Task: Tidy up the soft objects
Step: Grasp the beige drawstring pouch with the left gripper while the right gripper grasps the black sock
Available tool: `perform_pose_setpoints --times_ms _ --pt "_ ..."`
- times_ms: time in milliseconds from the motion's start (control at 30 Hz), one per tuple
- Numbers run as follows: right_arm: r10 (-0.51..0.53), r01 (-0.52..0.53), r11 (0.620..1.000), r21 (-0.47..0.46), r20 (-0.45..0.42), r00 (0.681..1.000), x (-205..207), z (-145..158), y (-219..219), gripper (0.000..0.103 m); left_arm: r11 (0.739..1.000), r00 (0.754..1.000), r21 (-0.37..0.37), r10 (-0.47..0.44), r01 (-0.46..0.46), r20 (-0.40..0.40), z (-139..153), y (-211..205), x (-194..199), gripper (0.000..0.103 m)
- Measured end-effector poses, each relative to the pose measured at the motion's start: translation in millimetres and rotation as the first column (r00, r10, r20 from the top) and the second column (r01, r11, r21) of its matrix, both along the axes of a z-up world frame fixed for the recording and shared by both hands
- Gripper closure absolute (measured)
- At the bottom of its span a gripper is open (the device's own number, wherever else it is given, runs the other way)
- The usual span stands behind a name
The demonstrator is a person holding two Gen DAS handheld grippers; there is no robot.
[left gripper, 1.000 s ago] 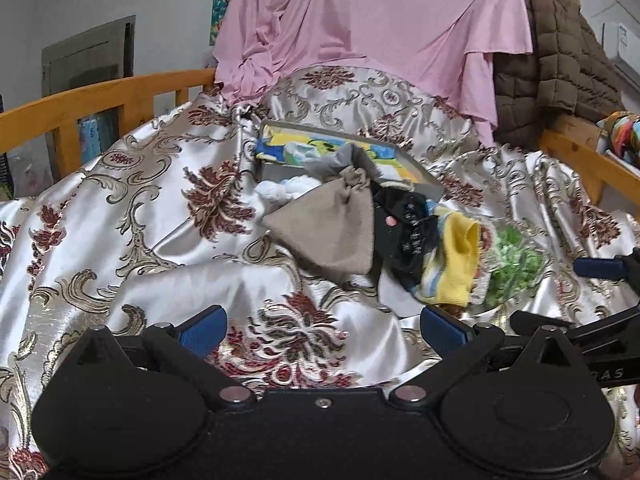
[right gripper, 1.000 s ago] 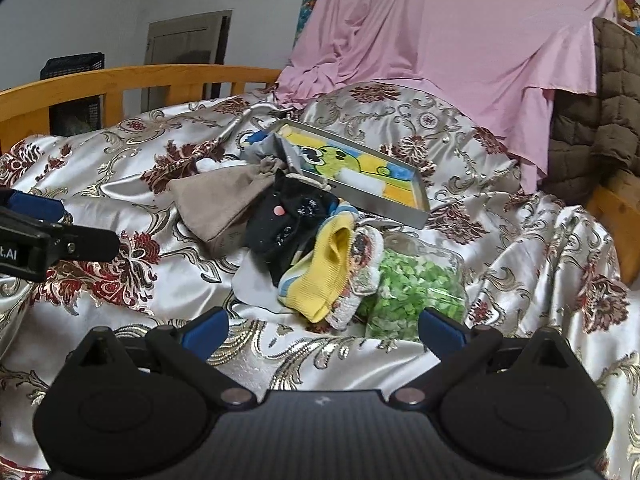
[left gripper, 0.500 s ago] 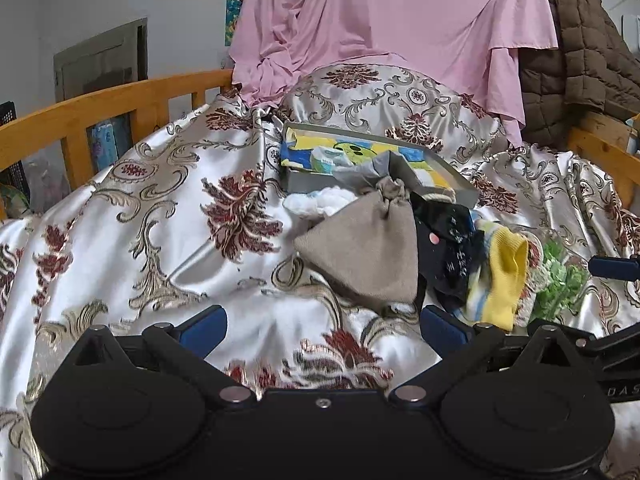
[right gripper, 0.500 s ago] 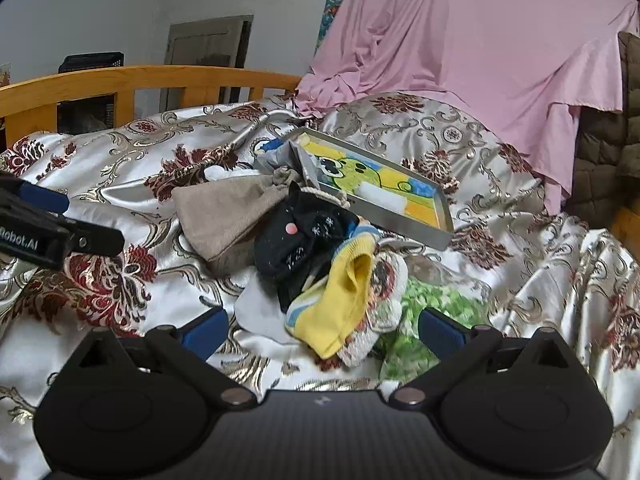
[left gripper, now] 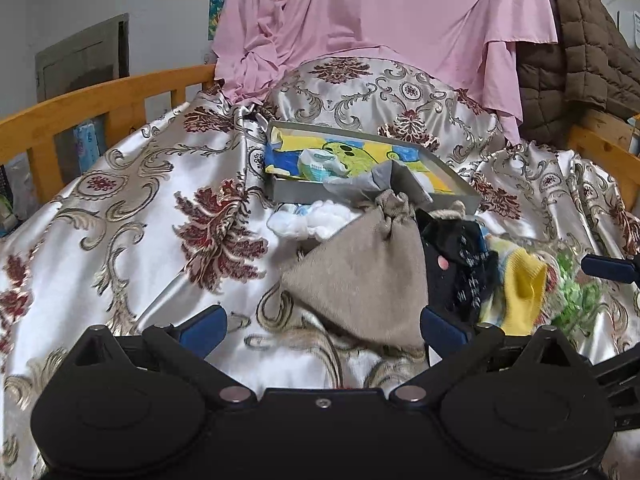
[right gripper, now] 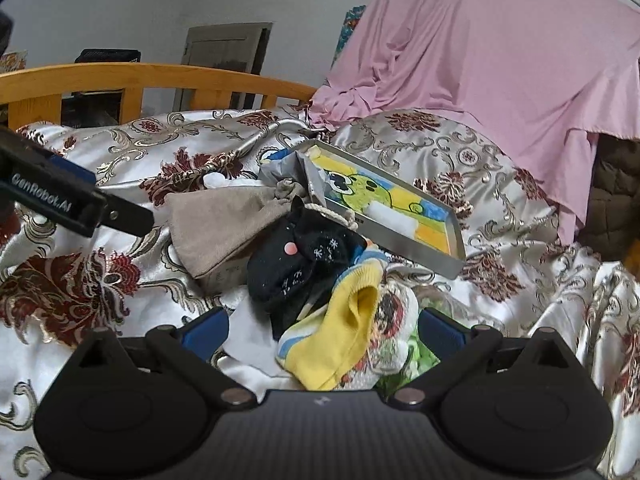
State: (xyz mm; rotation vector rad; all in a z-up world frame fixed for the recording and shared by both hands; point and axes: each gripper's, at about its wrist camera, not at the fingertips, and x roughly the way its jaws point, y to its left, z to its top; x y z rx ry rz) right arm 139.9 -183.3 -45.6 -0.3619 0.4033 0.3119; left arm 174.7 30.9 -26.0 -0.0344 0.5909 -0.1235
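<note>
A heap of soft things lies on the satin bedspread: a beige drawstring pouch (left gripper: 360, 276) (right gripper: 216, 226), a black sock (left gripper: 460, 272) (right gripper: 296, 268), a yellow sock (left gripper: 522, 292) (right gripper: 340, 340), a white fluffy piece (left gripper: 304, 220) and a green patterned item (left gripper: 576, 300). Behind them sits a grey metal tray (left gripper: 294, 196) (right gripper: 420, 246) with a cartoon-print bottom. My left gripper (left gripper: 322, 326) is open, its span just before the pouch. My right gripper (right gripper: 322, 328) is open, with the yellow sock between its blue pads.
A pink sheet (left gripper: 380, 20) hangs behind the tray and a brown quilted blanket (left gripper: 580, 52) drapes at the right. Orange wooden bed rails (left gripper: 92, 100) (right gripper: 152, 80) border the bedspread. The left gripper's side (right gripper: 60, 196) juts in at the left of the right wrist view.
Both grippers have moved forward toward the heap, which now looks larger and nearer. The yellow sock now lies between the right gripper's fingers. Both stay open.
</note>
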Motion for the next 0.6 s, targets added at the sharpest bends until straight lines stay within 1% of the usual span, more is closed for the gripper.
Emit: perform_pose_setpoints --times_ms 200,267,300,467,600 --pt "0.038 -0.035 0.998 -0.058 0.051 0.998 16.5 -3.5 8.2 0.004 0.998 0.998 -0.019 -0.058 0.058 -0.024 -4.8 2.4 37.4 0.001" --pt "0.064 -0.058 0.995 -0.084 0.066 0.996 22.3 -5.0 13.0 0.005 0.996 0.995 -0.033 -0.087 0.085 -0.044 -6.8 3.4 50.5 0.001" --pt "0.079 -0.071 0.992 -0.102 0.073 0.994 25.3 -5.8 15.9 0.005 0.996 0.995 -0.036 -0.087 0.085 -0.053 -8.0 3.6 57.2 0.001" --pt "0.163 -0.144 0.970 -0.195 0.083 0.983 44.3 -13.2 31.4 0.005 0.991 0.985 -0.070 -0.121 0.114 -0.122 -14.0 2.1 86.9 0.001" --pt "0.208 -0.183 0.951 -0.250 0.080 0.975 59.0 -21.6 40.7 0.007 0.984 0.976 -0.090 -0.166 0.155 -0.139 -14.9 0.7 99.9 0.002"
